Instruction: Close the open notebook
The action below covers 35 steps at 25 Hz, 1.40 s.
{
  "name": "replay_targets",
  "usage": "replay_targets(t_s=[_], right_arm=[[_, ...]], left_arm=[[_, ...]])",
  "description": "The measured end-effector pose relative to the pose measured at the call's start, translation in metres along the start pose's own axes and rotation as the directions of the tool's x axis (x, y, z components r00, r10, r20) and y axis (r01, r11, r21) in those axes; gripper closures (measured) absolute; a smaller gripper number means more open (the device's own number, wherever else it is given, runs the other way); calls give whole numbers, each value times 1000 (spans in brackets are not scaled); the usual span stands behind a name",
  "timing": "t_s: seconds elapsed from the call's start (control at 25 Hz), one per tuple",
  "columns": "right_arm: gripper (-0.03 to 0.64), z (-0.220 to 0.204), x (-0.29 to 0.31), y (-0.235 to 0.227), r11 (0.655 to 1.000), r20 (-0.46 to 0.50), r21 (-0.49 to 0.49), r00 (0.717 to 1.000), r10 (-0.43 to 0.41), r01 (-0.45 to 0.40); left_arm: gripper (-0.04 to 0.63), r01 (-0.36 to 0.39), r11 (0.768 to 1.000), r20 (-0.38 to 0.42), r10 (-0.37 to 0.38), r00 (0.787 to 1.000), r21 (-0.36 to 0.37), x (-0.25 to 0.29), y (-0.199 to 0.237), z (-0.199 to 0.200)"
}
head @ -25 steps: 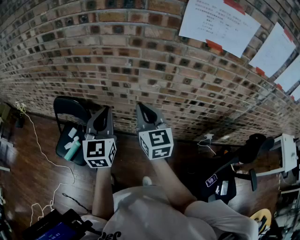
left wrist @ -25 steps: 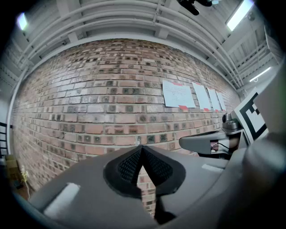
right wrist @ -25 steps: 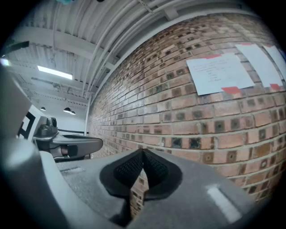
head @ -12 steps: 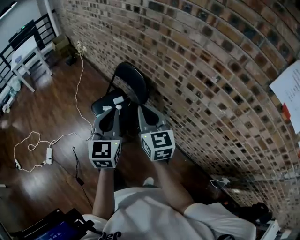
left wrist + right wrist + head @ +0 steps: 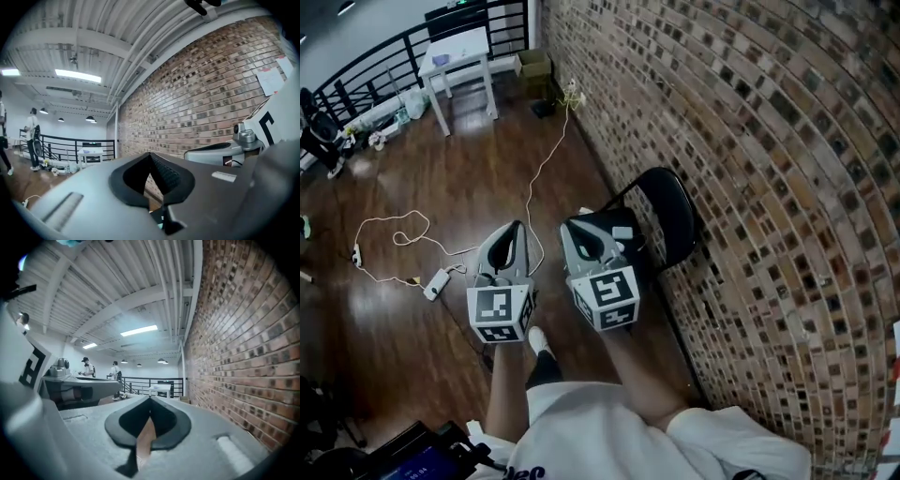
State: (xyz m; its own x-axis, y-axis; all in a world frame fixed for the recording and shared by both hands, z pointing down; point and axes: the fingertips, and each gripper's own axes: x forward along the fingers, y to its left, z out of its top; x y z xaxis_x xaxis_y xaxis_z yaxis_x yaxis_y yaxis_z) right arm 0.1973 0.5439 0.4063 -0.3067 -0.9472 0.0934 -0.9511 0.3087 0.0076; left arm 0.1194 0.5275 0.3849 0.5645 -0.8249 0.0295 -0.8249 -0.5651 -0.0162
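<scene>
One brick wall [image 5: 750, 141]: running along the right of the head view, from the far end of the room to the person's side.
wooden floor [image 5: 403, 328]: spreading dark and glossy to the left of the wall.
railing [image 5: 389, 66]: closing off the far end of the floor with black bars.
chair [image 5: 670, 211]: standing black against the wall, just ahead of the right gripper, with a small white thing lying on its seat.
white surface [image 5: 467, 45]: standing on its legs near the railing, well apart from both grippers.
cable [image 5: 394, 225]: lying in white loops on the floor, left of the left gripper.
left gripper [image 5: 517, 232]: being held level, side by side with the right one; its jaws are lying together with nothing between them.
right gripper [image 5: 583, 227]: being held level, overlapping the chair's near edge in the head view; its jaws are meeting at the tips, holding nothing.
notebook: showing in none of the three views.
</scene>
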Motion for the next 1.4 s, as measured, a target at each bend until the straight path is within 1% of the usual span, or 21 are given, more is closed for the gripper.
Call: replay_targets(t_s=[0.08, 0.2, 0.32, 0.4, 0.52, 0.64, 0.76, 0.84, 0.96, 1.12, 1.24, 1.32, 1.4], right_arm=[[626, 12, 43, 16, 999, 12, -14, 999, 38, -38], [626, 25, 104, 40, 997, 20, -20, 997, 75, -74], [626, 36, 156, 70, 992, 32, -32, 992, 120, -119], [626, 40, 184, 91, 986, 37, -42, 986, 161, -159], [626, 34, 213, 116, 978, 11, -46, 979, 205, -204], [626, 27, 235, 123, 971, -24, -48, 972, 234, -235], [626, 23, 266, 107, 971, -38, -41, 971, 236, -237], [626, 22, 293, 92, 970, -36, -26, 970, 240, -241], [626, 32, 339, 76, 962, -22, -14, 962, 272, -273], [626, 58, 396, 51, 946, 14, -48, 947, 321, -320], [626, 75, 438, 19, 944, 43, -35, 943, 329, -327], [626, 77, 462, 0, 944, 44, -26, 943, 329, -328], [626, 72, 484, -11, 943, 31, -15, 942, 334, -334]], left_arm=[[581, -28, 1000, 14, 28, 1000, -3, 11, 40, 8], [581, -63, 998, 30, 63, 998, 7, 22, 102, 15], [581, -126, 992, 46, 125, 991, 12, 27, 166, 20], [581, -169, 986, 52, 170, 984, -7, 27, 203, 19], [581, -205, 977, 25, 206, 978, -55, 29, 240, 7], [581, -235, 968, -7, 235, 972, -90, 38, 264, -9], [581, -238, 967, -22, 237, 971, -94, 65, 276, -14], [581, -236, 969, -29, 235, 972, -78, 89, 282, -16], [581, -257, 965, -34, 255, 966, -58, 128, 303, -11], [581, -293, 955, 6, 294, 956, -43, 187, 337, 8], [581, -303, 953, 29, 304, 952, -19, 231, 353, 23], [581, -308, 951, 32, 308, 951, -7, 253, 359, 27], [581, -315, 949, 18, 315, 949, 7, 271, 368, 22]])
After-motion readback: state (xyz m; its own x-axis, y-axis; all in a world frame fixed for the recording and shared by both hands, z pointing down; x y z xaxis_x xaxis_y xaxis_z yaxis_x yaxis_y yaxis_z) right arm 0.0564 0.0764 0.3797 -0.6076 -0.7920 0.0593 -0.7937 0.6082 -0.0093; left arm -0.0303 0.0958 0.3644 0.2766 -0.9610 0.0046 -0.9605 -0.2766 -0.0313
